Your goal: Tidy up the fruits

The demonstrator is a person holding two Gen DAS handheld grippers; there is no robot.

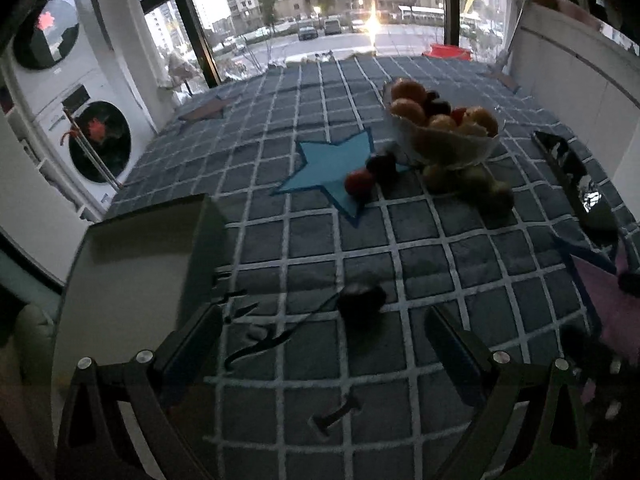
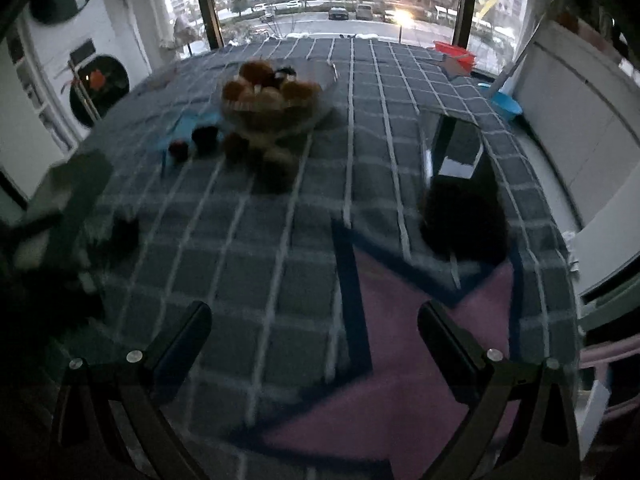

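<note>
Down low, the left tongs (image 1: 324, 344) are spread wide over the checked cloth, and a dark round fruit (image 1: 362, 300) lies on the cloth just ahead of the gap between the two fingers. Neither finger touches it; nothing is gripped. A black clip-like piece (image 1: 335, 416) lies on the cloth nearer the camera, between the finger bases.

Over to the right tongs (image 2: 314, 340): also gaping wide, empty, hovering above the pink star patch (image 2: 400, 360) sewn on the cloth. This view is blurred, so fine detail is lost. Ahead and to the right sits a dark rounded object (image 2: 464, 220), too dim to identify, and behind it a glossy dark tray (image 2: 456, 148).

Further out in the left view, the white fruit bowl (image 1: 452, 148) stands on the table (image 1: 320, 248), heaped with orange and yellow fruits (image 1: 408, 112) and a couple of dark ones. Loose fruit is gathered at its foot: a red one (image 1: 359, 184) and a dark one (image 1: 382, 166) at the edge of the blue star patch (image 1: 324, 164), and greenish ones (image 1: 500, 196) on the bowl's right. A pale box (image 1: 132, 264) sits at the near left. Beyond the table, stacked washing machines (image 1: 80, 120) stand at left, and big windows (image 1: 320, 4) look onto a street.
</note>
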